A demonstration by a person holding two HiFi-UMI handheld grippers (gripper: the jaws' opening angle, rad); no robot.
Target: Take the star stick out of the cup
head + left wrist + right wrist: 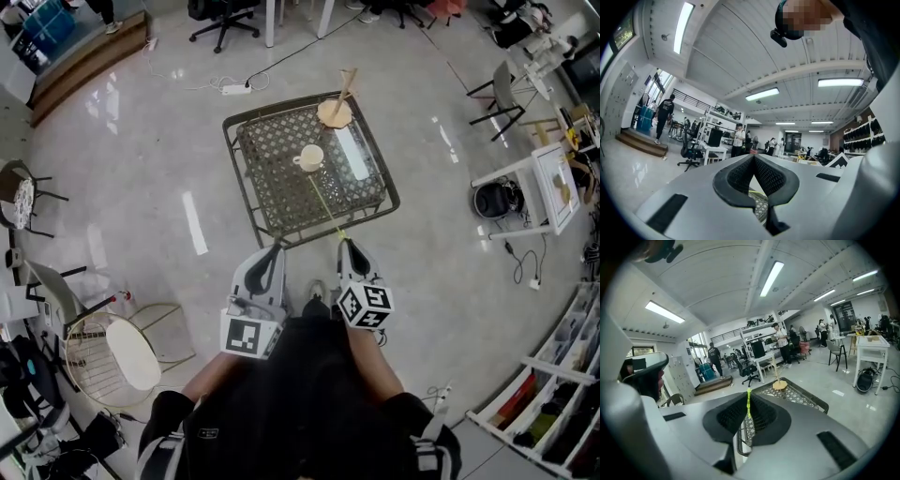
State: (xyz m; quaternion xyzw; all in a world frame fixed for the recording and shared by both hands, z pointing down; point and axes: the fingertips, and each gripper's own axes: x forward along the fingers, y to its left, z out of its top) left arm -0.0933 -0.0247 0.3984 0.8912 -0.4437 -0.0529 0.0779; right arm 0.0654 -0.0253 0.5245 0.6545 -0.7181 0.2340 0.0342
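Observation:
A white cup (310, 157) stands in the middle of a wire-mesh table (246, 202). A thin yellow-green stick (328, 208) runs from the cup's near side back to my right gripper (343, 242), which is shut on the stick's near end. In the right gripper view that green end (748, 401) pokes up between the closed pads. Whether the stick's far end sits inside the cup I cannot tell. My left gripper (277, 248) hovers beside the right one at the table's near edge, its jaws shut with nothing between them (753, 157).
A wooden stand (336, 111) on a round base sits at the table's far corner, with a clear strip (352, 153) beside the cup. A round wire chair (108, 356) is at the left, a white side table (548, 192) at the right, a power strip (234, 89) beyond.

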